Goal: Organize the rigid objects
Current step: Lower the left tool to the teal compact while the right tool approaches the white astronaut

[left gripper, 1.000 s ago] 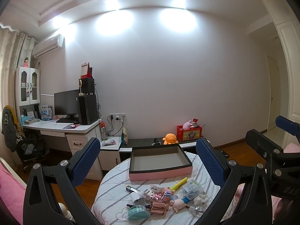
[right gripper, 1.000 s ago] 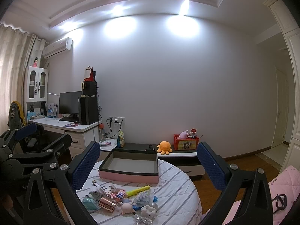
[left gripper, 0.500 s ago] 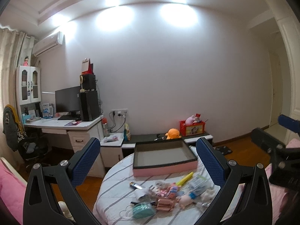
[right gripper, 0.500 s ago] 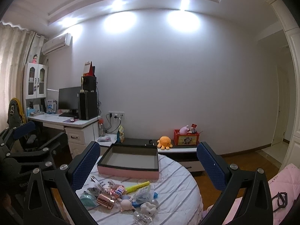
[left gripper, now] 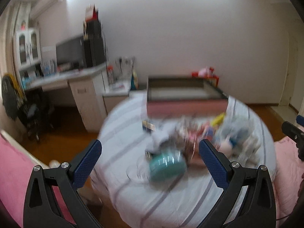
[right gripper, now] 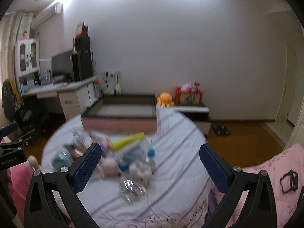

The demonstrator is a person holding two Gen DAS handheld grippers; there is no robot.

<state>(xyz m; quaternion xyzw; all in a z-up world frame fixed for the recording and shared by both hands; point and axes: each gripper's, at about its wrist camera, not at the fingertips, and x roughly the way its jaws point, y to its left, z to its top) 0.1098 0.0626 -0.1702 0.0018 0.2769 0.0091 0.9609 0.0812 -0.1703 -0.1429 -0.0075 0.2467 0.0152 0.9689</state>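
A pile of small objects lies on a round table with a striped white cloth (left gripper: 123,136) (right gripper: 182,144). The left wrist view is blurred; a teal round case (left gripper: 167,166) is nearest. A pink-sided open box (left gripper: 186,96) (right gripper: 121,114) stands behind the pile. In the right wrist view I see a yellow marker (right gripper: 129,140), a pink pig toy (right gripper: 109,166), a white toy (right gripper: 139,171) and a clear bottle (right gripper: 131,189). My left gripper (left gripper: 150,163) is open above the teal case. My right gripper (right gripper: 150,166) is open above the pile. Both are empty.
A white desk (right gripper: 62,89) with a monitor and speakers stands at the left. A low cabinet with an orange plush (right gripper: 165,99) and a red box (right gripper: 188,95) is behind the table. Pink bedding (right gripper: 266,180) is at the right, and wooden floor (right gripper: 247,136) lies around.
Both grippers have tilted down and moved closer to the table. The pile and box now look larger and sit higher in view. Both stay open.
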